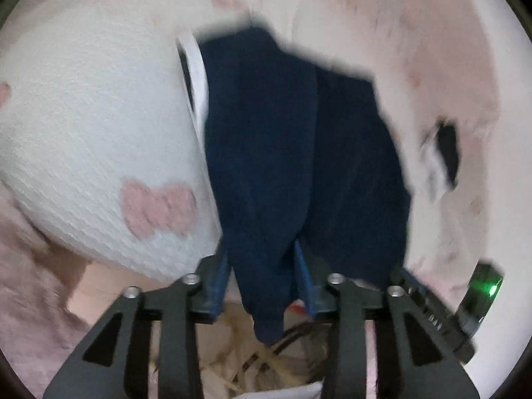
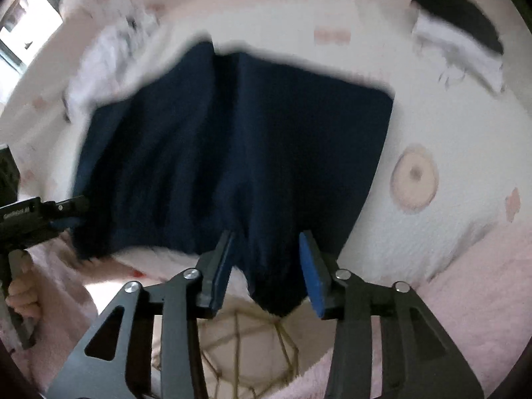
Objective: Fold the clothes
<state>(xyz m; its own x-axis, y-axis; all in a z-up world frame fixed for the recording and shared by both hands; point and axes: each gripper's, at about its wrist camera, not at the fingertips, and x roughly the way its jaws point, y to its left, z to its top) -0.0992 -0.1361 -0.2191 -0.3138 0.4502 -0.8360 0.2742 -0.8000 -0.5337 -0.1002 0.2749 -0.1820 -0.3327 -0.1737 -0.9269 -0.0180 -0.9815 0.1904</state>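
Observation:
A navy blue garment (image 2: 232,146) lies spread on a white bedcover with pink patterns (image 2: 449,232). In the left wrist view the same navy garment (image 1: 292,153) hangs in folds, and a bunched corner of it sits between the fingers of my left gripper (image 1: 264,262), which is shut on it. In the right wrist view my right gripper (image 2: 267,259) has its jaws apart with a corner of the garment drooping between them, not pinched. The left gripper (image 2: 63,212) also shows at the garment's left edge in that view. Both views are blurred by motion.
A black and white folded garment (image 2: 459,33) lies at the far right of the bed, also in the left wrist view (image 1: 442,156). A crumpled white garment (image 2: 99,63) lies at the far left. A pink blanket (image 2: 465,316) covers the bed's near edge. Below it is a patterned floor (image 2: 252,349).

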